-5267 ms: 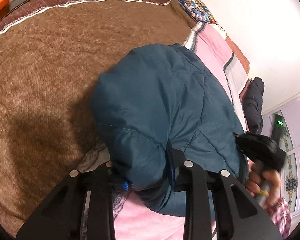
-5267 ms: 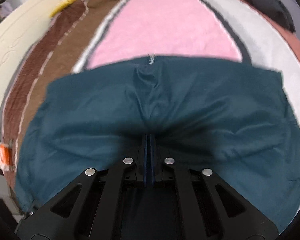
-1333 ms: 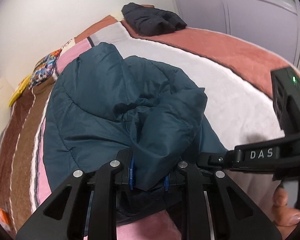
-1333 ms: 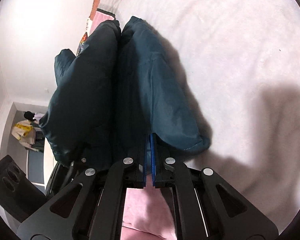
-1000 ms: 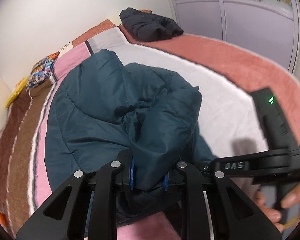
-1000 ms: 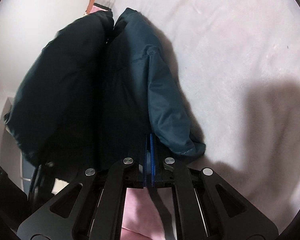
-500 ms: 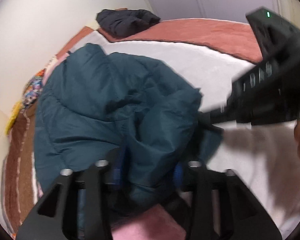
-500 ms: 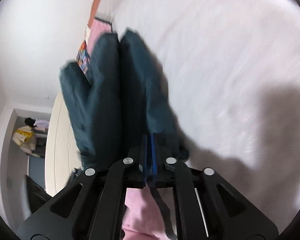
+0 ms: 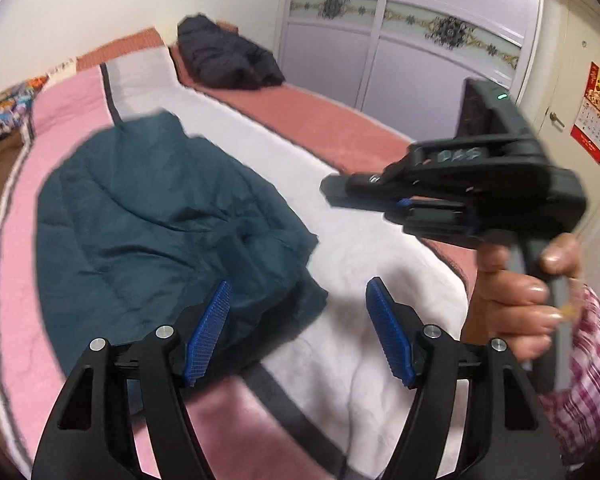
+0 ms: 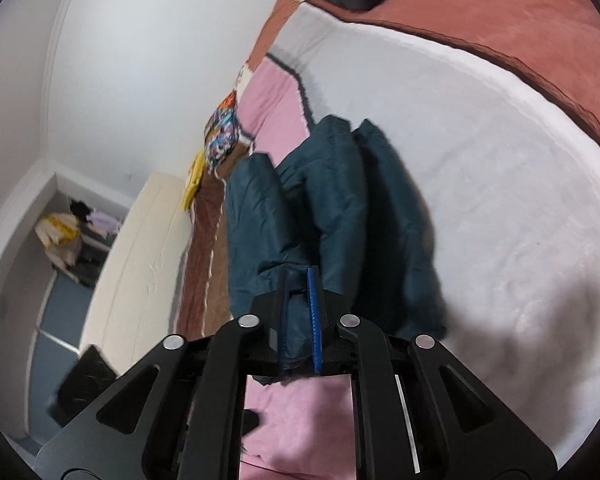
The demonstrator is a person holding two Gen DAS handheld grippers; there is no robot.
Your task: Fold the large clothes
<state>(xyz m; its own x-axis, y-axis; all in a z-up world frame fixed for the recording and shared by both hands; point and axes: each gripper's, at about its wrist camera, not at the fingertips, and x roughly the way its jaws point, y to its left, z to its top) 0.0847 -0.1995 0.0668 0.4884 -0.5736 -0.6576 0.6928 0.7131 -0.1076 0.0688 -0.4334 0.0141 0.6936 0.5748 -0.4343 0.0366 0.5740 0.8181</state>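
Note:
A teal padded jacket [image 9: 160,216] lies folded in a thick bundle on the striped blanket [image 9: 364,240] of the bed. It also shows in the right wrist view [image 10: 340,200]. My left gripper [image 9: 300,332] is open and empty, raised just above the jacket's near edge. My right gripper [image 10: 300,312] has its jaws slightly apart with the jacket's edge between the pads. It also shows in the left wrist view [image 9: 336,194], held in the air to the right, where it looks clear of the cloth.
A dark garment [image 9: 228,60] lies at the far end of the bed, in front of lilac wardrobe doors [image 9: 412,68]. A patterned pillow [image 10: 220,136] and a cream headboard [image 10: 140,264] are on the left. A door and a red calendar [image 9: 594,116] are at right.
My left gripper has opened and let go of the jacket, which dropped onto the bed. My right gripper's jaws have parted a little, and it has lifted and swung away.

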